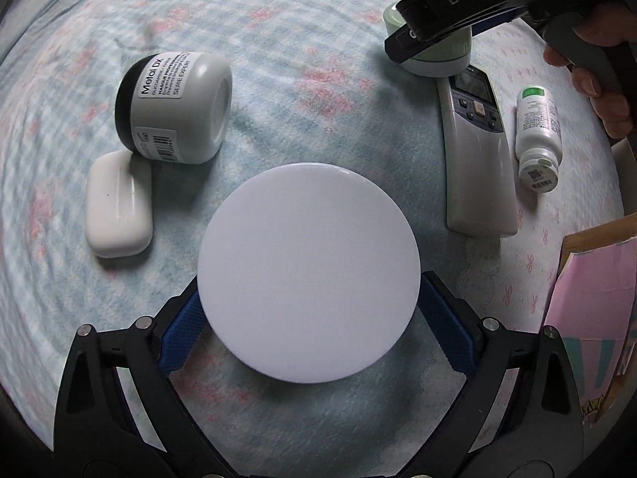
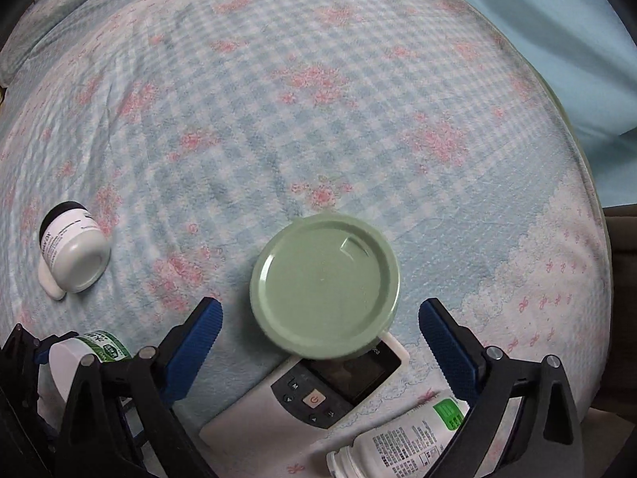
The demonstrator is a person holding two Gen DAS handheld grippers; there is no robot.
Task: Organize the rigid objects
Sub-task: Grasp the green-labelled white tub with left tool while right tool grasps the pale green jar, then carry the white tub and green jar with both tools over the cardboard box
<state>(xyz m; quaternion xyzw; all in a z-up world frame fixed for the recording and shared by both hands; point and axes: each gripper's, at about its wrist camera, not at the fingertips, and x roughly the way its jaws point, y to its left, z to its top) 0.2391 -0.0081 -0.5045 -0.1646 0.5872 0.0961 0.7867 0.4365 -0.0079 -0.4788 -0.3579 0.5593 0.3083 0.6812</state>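
Observation:
My left gripper (image 1: 308, 314) is shut on a white-lidded round jar (image 1: 308, 273), one blue pad on each side, and holds it over the checked bedspread; the same jar shows in the right wrist view (image 2: 75, 362). My right gripper (image 2: 320, 332) is open above a green-lidded jar (image 2: 324, 286), its pads well clear of the lid; the green jar also shows in the left wrist view (image 1: 438, 57). A grey remote control (image 1: 475, 151) lies right of centre, also seen from the right wrist (image 2: 306, 402). A white pill bottle (image 1: 539, 137) lies beside it, seen again from the right wrist (image 2: 402, 444).
A grey tub with a black lid (image 1: 175, 107) lies on its side at the left, against a white oval case (image 1: 119, 205); the tub also shows in the right wrist view (image 2: 73, 253). A pink-lined cardboard box (image 1: 597, 298) stands at the right edge.

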